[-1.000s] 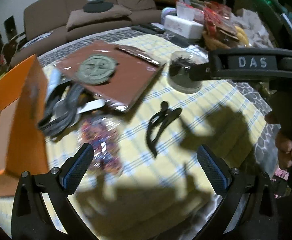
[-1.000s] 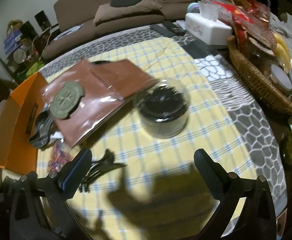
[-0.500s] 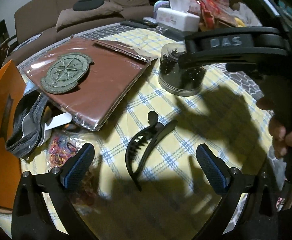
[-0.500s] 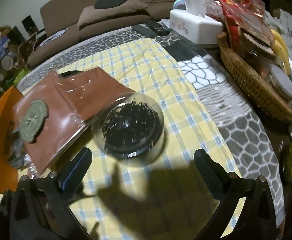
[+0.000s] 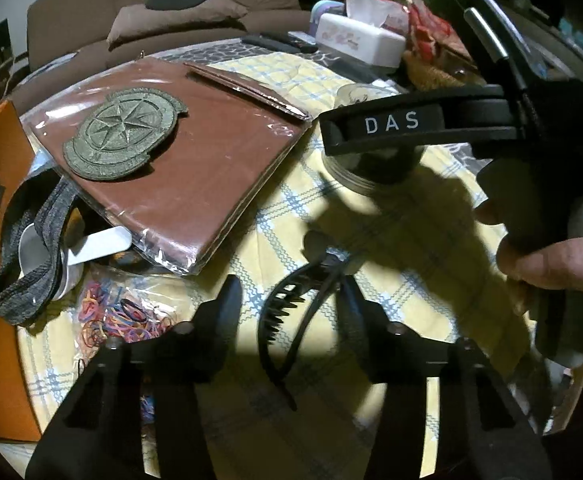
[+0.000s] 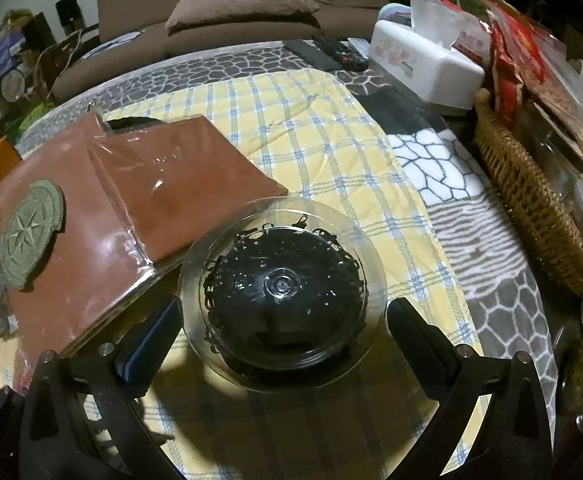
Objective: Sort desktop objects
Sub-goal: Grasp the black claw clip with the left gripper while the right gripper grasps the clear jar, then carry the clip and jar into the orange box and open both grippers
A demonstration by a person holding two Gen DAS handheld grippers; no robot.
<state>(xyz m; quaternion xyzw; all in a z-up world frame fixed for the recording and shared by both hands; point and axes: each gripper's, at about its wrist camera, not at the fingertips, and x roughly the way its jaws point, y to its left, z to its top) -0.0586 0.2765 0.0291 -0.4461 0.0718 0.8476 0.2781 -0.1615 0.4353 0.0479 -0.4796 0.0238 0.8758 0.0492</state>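
The left hand-held gripper [image 5: 287,300] has its jaws closing, and the black hair clip [image 5: 291,312] lies between them on the bench [image 5: 411,300], straight ahead and just under the fingertips. The clip's long axis runs from the near end by the gripper's body away toward its hinge at the far end, roughly along the line the gripper points, so the fingers come at its two long sides. Whether the pads already press on it I cannot tell; the left finger [image 5: 227,300] is blurred, and a gap shows on that side, so I judge it not yet gripped.

The right hand-held gripper [image 6: 283,320] stands wide open, one finger on each side of the clear jar [image 6: 281,300] of dark bits, which sits dead centre ahead of it (neither pad touches the wall). Each gripper is nearest its own thing.

In the left view the right gripper's body hides most of the jar, and shadow covers the bench under it. The clip's near tip runs into shadow between the fingers
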